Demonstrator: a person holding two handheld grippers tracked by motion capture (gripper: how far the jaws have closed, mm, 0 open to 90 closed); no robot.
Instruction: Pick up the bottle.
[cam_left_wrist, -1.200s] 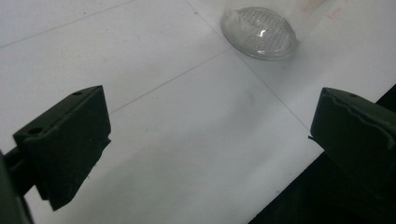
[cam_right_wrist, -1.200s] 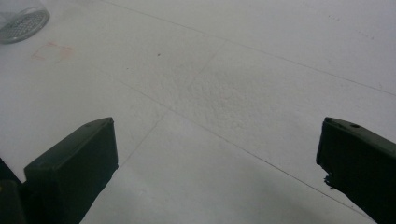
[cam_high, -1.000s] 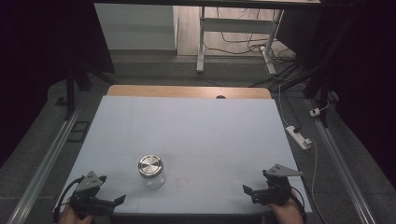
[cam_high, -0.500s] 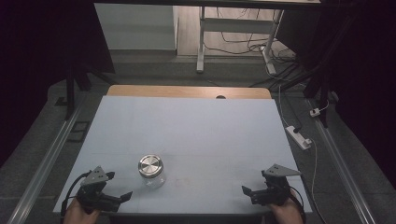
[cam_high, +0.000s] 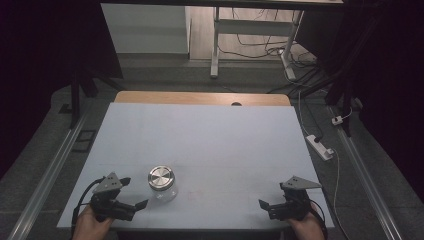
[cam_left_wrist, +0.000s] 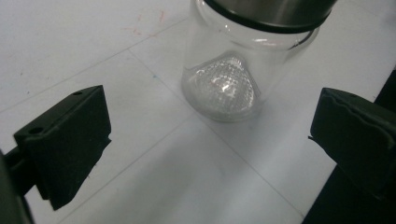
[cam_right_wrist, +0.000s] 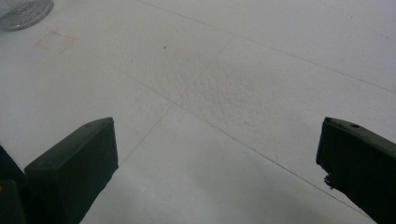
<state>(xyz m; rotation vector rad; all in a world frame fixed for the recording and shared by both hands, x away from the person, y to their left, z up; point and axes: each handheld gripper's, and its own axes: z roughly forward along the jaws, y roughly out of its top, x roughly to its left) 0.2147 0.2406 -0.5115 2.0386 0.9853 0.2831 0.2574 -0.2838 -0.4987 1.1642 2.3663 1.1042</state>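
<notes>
The lidded glass jar (cam_high: 162, 183) stands untouched near the desk's (cam_high: 210, 135) front edge, just ahead of the gaping left hand-held gripper (cam_high: 131, 192), while the right hand-held gripper (cam_high: 272, 200) waits wide open well apart, so grasping and everything after remains

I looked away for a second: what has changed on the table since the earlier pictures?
The left gripper has moved right and a little forward, toward the glass jar. Its jaws are open and aimed at the jar without touching it. Nothing was gripped or let go. The jar with its metal lid stayed in place, and the right gripper stayed open at the table's near right corner.
</notes>
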